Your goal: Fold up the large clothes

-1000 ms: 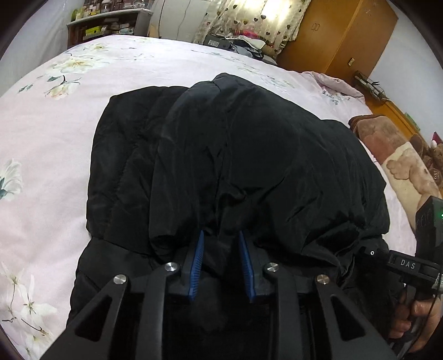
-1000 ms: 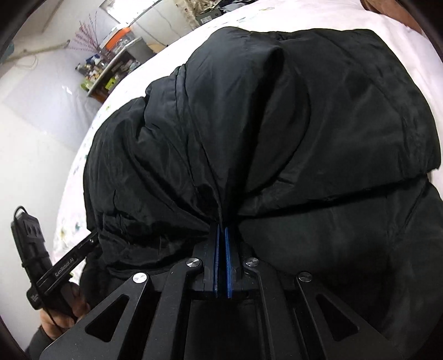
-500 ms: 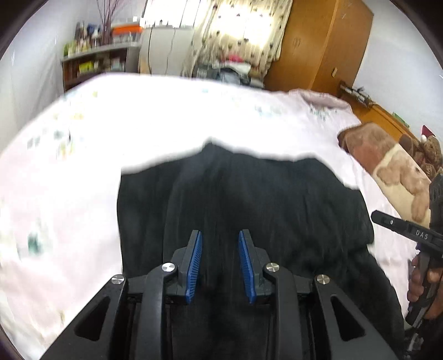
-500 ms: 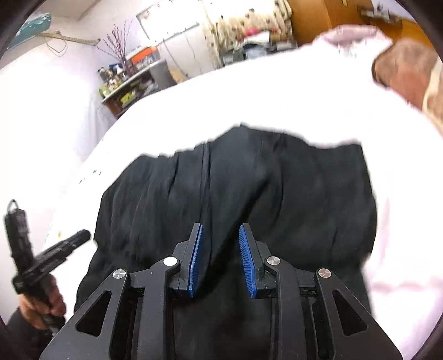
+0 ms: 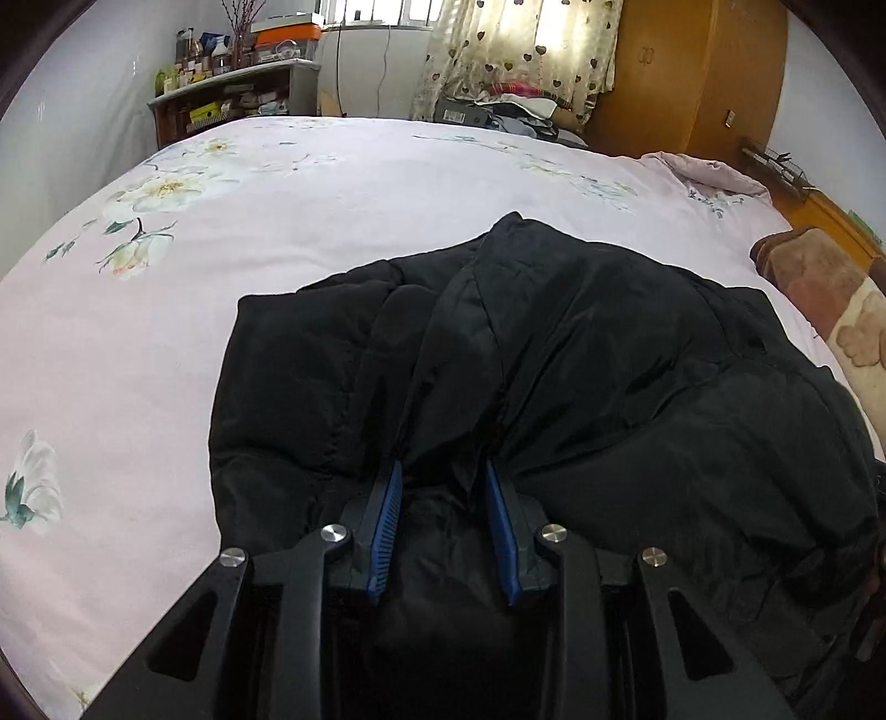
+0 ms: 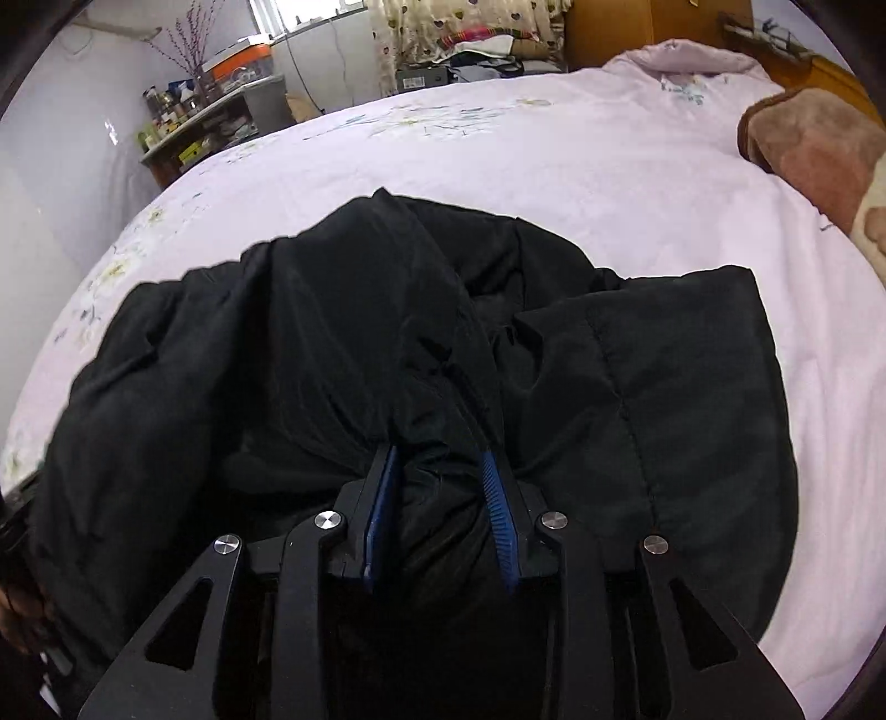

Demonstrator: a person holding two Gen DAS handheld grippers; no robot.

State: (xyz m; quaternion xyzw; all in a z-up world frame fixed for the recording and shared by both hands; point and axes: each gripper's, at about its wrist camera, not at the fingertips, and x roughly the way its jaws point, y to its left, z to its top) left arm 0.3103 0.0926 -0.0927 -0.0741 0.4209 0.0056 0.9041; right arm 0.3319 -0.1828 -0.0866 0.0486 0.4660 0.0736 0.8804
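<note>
Fingers first: the left gripper has its blue pads set fairly narrow and the jaws are opening right now, with a bunched fold of the black jacket sitting between them. The fabric fills the gap and looks like it touches the pad tips, but I can't tell for sure if they're really pinching it. Same story on the right gripper: jaws opening, a fat wad of the same black jacket stuffed in between the blue pads, and it seems to bulge against both of them.

The jacket itself is lying on a bed with a pale pink floral sheet, heaped up and puffy at the near edge, right under both grippers. It's a quilted, shiny kind of coat, with one layer flopped over another so a raised ridge runs away from the left gripper's fingers toward the middle of the bed.

Off to the right there's a brown blanket with a bear pattern, near the jacket but apart from it. At the far side a cluttered shelf, heart-print curtains and a wooden wardrobe.

In the right wrist view, a bit of a hand shows at the left edge.
</note>
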